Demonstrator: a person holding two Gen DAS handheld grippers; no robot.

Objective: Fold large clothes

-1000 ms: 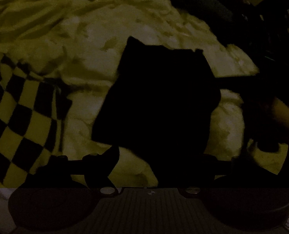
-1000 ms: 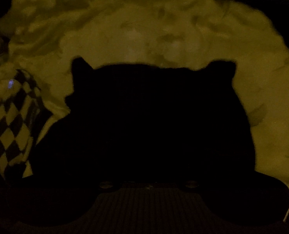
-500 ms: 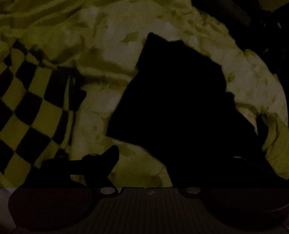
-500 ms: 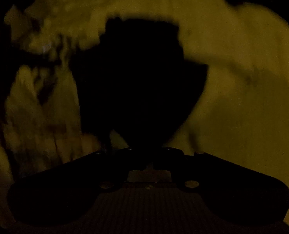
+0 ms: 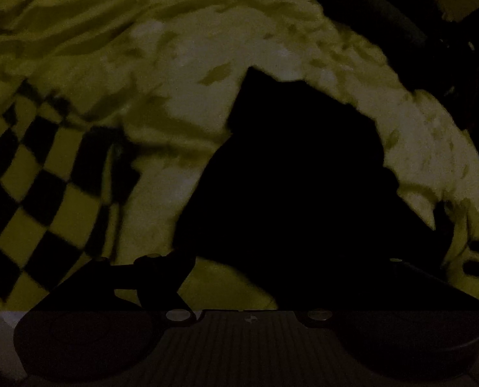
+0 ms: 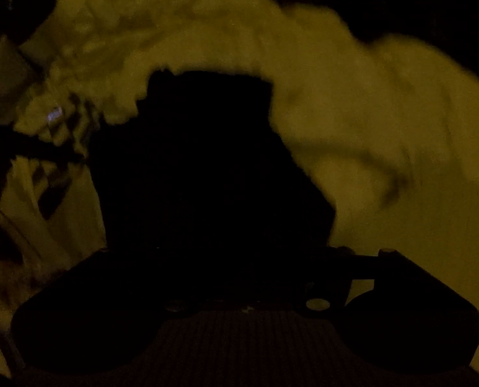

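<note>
The scene is very dark. A black garment (image 5: 297,174) lies on a pale crumpled bed cover (image 5: 181,90) and fills the middle of the left wrist view. It also shows in the right wrist view (image 6: 200,167), reaching down to the gripper. My left gripper (image 5: 249,277) is a black outline at the bottom; its left finger (image 5: 162,271) shows against the cover, its right side merges with the garment. My right gripper (image 6: 239,267) is hidden in the black garment's silhouette. I cannot tell whether either is open or shut.
A black and pale checkered cloth (image 5: 39,200) lies at the left of the left wrist view and shows small in the right wrist view (image 6: 62,135). Dark shapes (image 5: 433,25) stand beyond the bed's far right edge.
The left view has shifted so the garment sits further right and slanted. The right gripper has swung: the garment went from a wide low shape to a tall narrow one.
</note>
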